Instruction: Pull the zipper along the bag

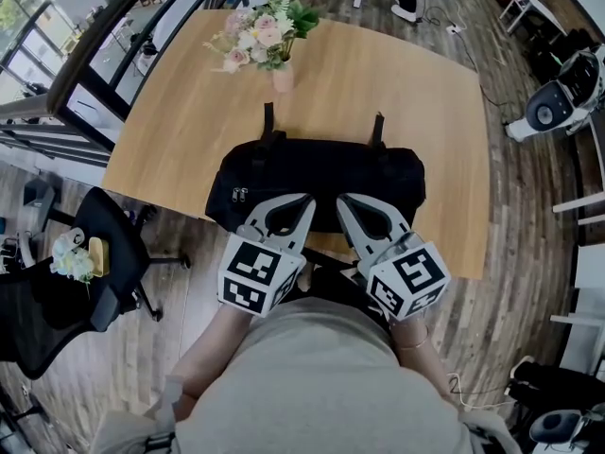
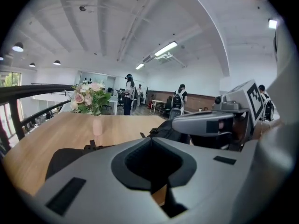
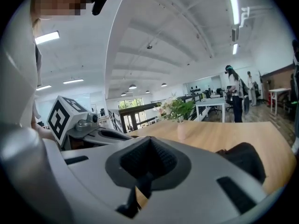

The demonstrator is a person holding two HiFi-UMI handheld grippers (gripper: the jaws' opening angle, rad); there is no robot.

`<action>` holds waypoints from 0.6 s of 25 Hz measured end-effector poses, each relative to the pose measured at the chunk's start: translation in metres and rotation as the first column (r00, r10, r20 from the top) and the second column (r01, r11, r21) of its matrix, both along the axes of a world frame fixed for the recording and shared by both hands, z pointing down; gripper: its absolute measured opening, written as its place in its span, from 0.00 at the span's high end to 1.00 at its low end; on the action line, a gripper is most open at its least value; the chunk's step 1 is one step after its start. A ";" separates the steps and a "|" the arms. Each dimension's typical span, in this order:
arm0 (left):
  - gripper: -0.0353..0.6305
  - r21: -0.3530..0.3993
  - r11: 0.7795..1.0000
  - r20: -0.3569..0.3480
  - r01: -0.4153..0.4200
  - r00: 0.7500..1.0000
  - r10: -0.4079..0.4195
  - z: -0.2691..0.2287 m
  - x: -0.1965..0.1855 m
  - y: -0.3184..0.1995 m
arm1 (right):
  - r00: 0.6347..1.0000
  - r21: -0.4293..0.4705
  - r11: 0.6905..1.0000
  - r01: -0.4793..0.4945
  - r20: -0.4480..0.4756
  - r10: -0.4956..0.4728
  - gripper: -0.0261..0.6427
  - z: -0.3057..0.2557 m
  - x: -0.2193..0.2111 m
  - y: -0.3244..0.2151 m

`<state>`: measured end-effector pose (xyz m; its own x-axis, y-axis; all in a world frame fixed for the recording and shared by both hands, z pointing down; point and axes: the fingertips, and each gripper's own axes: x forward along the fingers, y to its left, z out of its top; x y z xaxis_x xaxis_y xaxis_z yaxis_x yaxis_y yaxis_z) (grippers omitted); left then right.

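Left gripper (image 1: 304, 200) and right gripper (image 1: 343, 200), both clenched on nothing visible, sit at the black bag's (image 1: 321, 170) near side.
It lies along the table's (image 1: 189, 112) near edge, long axis left to right, straps (image 1: 268, 121) pointing away toward the vase (image 1: 283, 78). A small zipper tab may slip the jaws, and a pull could drag the soft bag off.

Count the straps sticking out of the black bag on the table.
2. One strap lies on the table beyond the far edge of the bag at the left, the other strap at the right. Others may be hidden under the bag.
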<state>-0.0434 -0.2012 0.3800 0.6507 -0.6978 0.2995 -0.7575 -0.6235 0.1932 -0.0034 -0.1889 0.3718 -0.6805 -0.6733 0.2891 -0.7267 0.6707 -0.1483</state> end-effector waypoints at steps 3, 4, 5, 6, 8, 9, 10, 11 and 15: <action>0.92 -0.019 1.000 0.059 0.004 0.998 -0.003 0.011 -0.001 0.000 | 0.999 -0.033 0.999 0.004 -0.034 -0.005 0.95 0.011 -0.001 0.000; 0.92 -0.026 1.000 0.059 0.007 0.998 -0.005 0.013 -0.001 0.000 | 0.999 -0.046 0.999 0.000 -0.045 -0.002 0.95 0.015 -0.001 -0.001; 0.92 -0.033 0.999 0.056 0.009 0.998 -0.007 0.014 -0.002 -0.001 | 0.998 -0.057 0.998 -0.002 -0.059 -0.002 0.95 0.018 -0.002 -0.002; 0.92 -0.038 0.999 0.052 0.011 0.999 -0.009 0.015 -0.003 -0.001 | 0.997 -0.065 0.998 -0.003 -0.074 -0.002 0.95 0.021 -0.002 -0.002; 0.92 -0.043 0.999 0.046 0.012 0.999 -0.010 0.016 -0.005 -0.002 | 0.996 -0.073 0.997 -0.003 -0.094 -0.004 0.95 0.024 -0.003 -0.002; 0.92 -0.047 0.999 0.043 0.012 0.999 -0.010 0.017 -0.004 -0.002 | 0.995 -0.075 0.997 -0.004 -0.098 -0.003 0.95 0.025 -0.003 -0.002; 0.92 -0.051 0.999 0.039 0.011 0.999 -0.009 0.017 -0.004 -0.002 | 0.995 -0.075 0.997 -0.005 -0.099 -0.002 0.95 0.026 -0.003 -0.002; 0.92 -0.056 0.998 0.037 0.010 0.999 -0.008 0.018 -0.003 -0.002 | 0.995 -0.074 0.997 -0.006 -0.100 -0.002 0.95 0.026 -0.003 -0.002; 0.92 -0.072 0.997 0.033 -0.005 0.999 0.007 0.021 0.003 -0.001 | 0.995 -0.072 0.997 -0.001 -0.095 -0.006 0.95 0.030 0.000 -0.002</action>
<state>-0.0400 -0.2023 0.4011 0.6437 -0.6699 0.3700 -0.7606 -0.6135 0.2125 -0.0034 -0.1909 0.4021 -0.6494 -0.6467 0.4000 -0.7381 0.6627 -0.1269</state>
